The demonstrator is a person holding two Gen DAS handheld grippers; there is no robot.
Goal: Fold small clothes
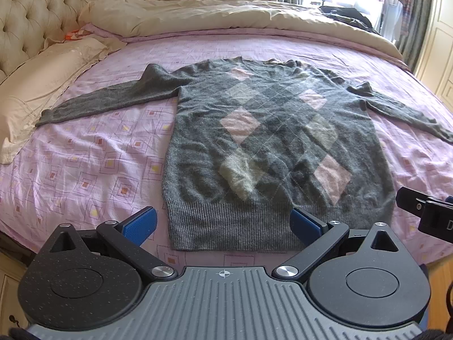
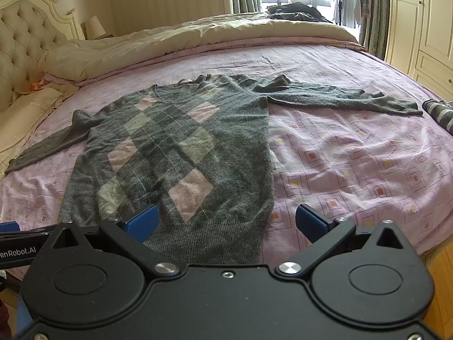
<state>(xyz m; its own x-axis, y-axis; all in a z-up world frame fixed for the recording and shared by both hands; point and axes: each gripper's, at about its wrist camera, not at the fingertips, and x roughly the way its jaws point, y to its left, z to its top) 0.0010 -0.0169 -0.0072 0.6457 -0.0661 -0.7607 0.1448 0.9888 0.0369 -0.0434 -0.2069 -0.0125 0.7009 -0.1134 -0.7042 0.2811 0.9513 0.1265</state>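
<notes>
A grey argyle sweater (image 1: 271, 141) lies flat on the bed (image 1: 85, 170); left claw (image 1: 223, 225) and right claw (image 2: 226, 222) hover wide open, empty, at the near edge.

I've got the sweater (image 1: 271, 141) lying flat on the bed (image 1: 85, 170), hem nearest me, sleeves spread left and right. Pillow (image 1: 42, 85) sits left, duvet (image 1: 226, 17) behind it.

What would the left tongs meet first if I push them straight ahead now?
Probably the ribbed hem of the grey argyle sweater, lying flat on the bed sheet. The open left tongs frame it; depth is unclear.
</notes>
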